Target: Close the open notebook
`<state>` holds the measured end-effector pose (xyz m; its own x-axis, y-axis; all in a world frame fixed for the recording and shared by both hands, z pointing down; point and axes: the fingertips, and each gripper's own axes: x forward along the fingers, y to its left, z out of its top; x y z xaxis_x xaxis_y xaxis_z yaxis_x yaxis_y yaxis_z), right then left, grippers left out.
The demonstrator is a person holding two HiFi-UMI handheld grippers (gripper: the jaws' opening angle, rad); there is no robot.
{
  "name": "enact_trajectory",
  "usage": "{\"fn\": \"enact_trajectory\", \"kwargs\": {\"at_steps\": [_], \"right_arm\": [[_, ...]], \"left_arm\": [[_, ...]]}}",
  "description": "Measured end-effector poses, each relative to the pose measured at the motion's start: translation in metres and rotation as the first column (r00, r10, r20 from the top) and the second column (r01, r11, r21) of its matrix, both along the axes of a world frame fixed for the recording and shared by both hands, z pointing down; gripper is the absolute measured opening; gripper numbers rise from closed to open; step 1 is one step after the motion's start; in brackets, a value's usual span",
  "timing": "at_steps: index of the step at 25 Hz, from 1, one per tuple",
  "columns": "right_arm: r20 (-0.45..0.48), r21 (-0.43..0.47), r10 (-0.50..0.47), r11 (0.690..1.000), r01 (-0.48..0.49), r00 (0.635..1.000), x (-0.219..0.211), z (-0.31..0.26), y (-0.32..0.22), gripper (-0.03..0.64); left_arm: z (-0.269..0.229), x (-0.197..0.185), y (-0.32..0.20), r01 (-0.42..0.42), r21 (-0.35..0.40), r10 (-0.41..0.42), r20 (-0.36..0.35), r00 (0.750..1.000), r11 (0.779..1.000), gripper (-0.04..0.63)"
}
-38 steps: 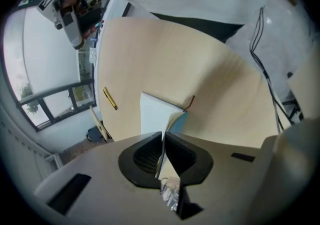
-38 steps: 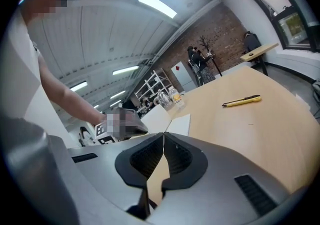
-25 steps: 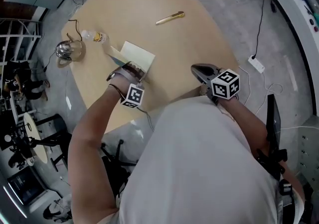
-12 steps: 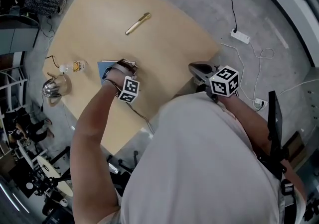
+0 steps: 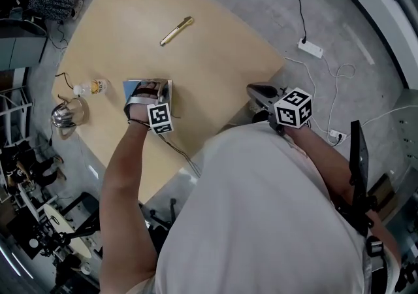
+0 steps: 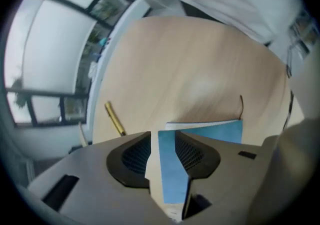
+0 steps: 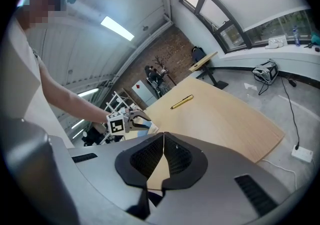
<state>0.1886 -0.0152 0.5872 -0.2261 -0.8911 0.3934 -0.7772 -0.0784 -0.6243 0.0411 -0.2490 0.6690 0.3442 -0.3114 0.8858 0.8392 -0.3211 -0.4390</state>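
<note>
Light wooden round-edged table (image 5: 215, 57): bears everything. The task's thing lies toward its near-left edge, so a drag that way could take it to the rim.

Blue-covered paper notebook (image 6: 210, 131): lies flat on the table with its cover down and a pale page edge along the far side. By my reading it is already closed. With nothing holding the cover down, it could spring back up (a soft cover often does).

Left grey two-jaw gripper (image 6: 163, 144): its jaws have just been opening and now stand wide, released. The blue cover shows through the gap, but neither pad presses on it. A jaw tip lifted away carelessly could hook the cover's edge and flip it open, or skid the notebook sideways.

Right grey two-jaw gripper (image 7: 163, 141): clenched, jaws together with nothing between them, held off the table's near-right edge, well apart from the notebook. It poses little risk.

Shiny metal kettle (image 5: 65, 115): at the table's left edge, beyond the bottle, and exposed to a wide left sweep.

Small clear plastic bottle (image 5: 91, 87): lies just left of the notebook. A shoved notebook could roll it.

Slim gold pen (image 5: 176, 31): far side of the table, well apart, out of harm's way.
</note>
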Motion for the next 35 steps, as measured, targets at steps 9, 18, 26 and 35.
{"fn": "enact_trajectory", "kwargs": {"at_steps": [9, 18, 26, 35], "right_arm": [[-0.031, 0.099, -0.248, 0.963, 0.25, 0.968, -0.004, -0.013, -0.063, 0.017], [-0.063, 0.169, -0.577, 0.798, 0.579, 0.814, -0.062, -0.022, -0.117, 0.017], [-0.109, 0.229, -0.694, 0.68, 0.697, 0.712, -0.099, -0.057, -0.12, 0.016], [-0.141, 0.211, -0.709, 0.661, 0.72, 0.691, -0.124, -0.061, -0.094, 0.015]], "left_arm": [[-0.055, -0.026, -0.006, 0.622, -0.357, -0.715, -0.277, 0.642, 0.697, 0.113], [-0.093, -0.08, 0.079, 0.636, -0.751, -0.979, -0.199, 0.037, 0.177, 0.017], [-0.124, -0.12, 0.167, 0.455, -0.887, -0.942, -0.084, -0.324, -0.077, 0.012], [-0.096, -0.138, 0.198, 0.351, -0.927, -0.916, -0.025, -0.401, -0.129, 0.012]]}}
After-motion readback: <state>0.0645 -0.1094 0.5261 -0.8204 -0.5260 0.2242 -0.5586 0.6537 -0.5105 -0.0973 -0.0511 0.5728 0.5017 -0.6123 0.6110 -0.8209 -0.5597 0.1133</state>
